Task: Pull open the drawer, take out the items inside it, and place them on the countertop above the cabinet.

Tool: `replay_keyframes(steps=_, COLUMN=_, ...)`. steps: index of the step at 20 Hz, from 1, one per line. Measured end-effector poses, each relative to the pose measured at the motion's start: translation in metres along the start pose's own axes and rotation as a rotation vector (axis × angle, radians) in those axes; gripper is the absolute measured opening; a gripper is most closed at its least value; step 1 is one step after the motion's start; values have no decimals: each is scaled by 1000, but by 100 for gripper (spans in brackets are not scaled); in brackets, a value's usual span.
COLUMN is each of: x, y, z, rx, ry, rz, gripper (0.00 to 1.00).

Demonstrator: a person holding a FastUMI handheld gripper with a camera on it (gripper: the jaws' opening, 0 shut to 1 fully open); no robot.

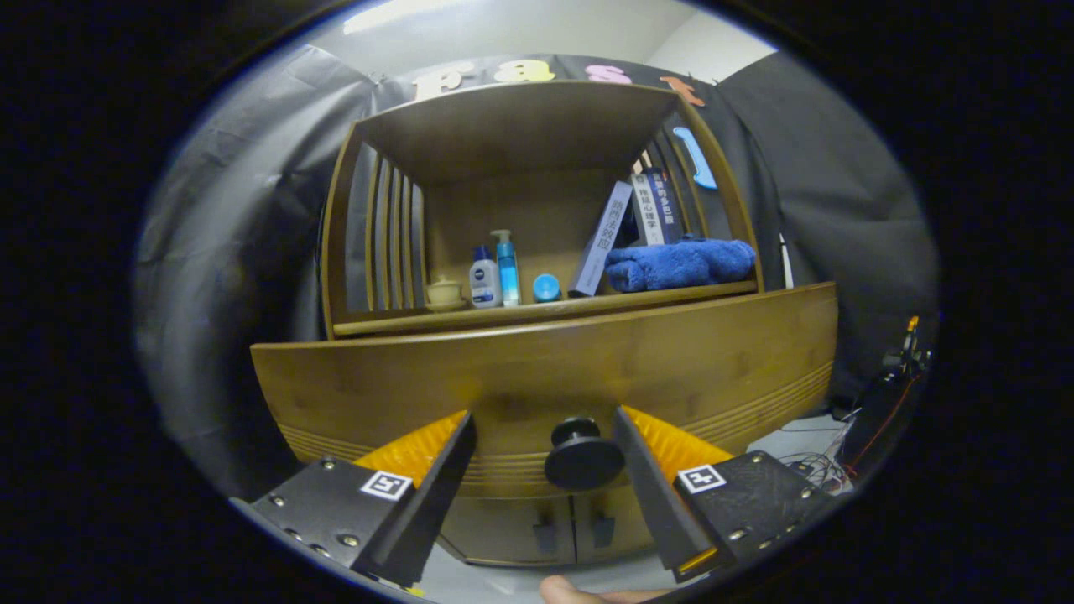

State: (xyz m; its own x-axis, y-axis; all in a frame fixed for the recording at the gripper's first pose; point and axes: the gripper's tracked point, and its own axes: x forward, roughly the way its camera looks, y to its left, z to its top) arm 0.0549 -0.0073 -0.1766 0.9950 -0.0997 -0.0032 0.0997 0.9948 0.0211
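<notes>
The wooden drawer front (pixel 688 369) spans the cabinet just ahead of my fingers. Its round dark knob (pixel 581 457) sits between the two fingers, nearer the right one, and neither finger touches it. My gripper (pixel 544 415) is open around the knob. None of the drawer's inside shows. Above the drawer lies the countertop (pixel 554 310), a wooden ledge under an open shelf frame.
On the countertop stand a small cup (pixel 443 293), a white bottle (pixel 484 278), a blue pump bottle (pixel 507 268), a blue cap (pixel 546 288), leaning books (pixel 601 239) and a folded blue towel (pixel 680 263). Two lower cabinet doors (pixel 570 528) sit beneath the drawer. Cables (pixel 889 403) hang to the right.
</notes>
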Motion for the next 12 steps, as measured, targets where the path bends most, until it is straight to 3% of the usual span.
replay_keyframes(steps=7, x=30, y=8, z=0, rx=3, ry=-48, rz=-22, gripper=99)
replay_keyframes(steps=12, x=53, y=8, z=-1, rx=6, ry=-3, rz=-18, gripper=99)
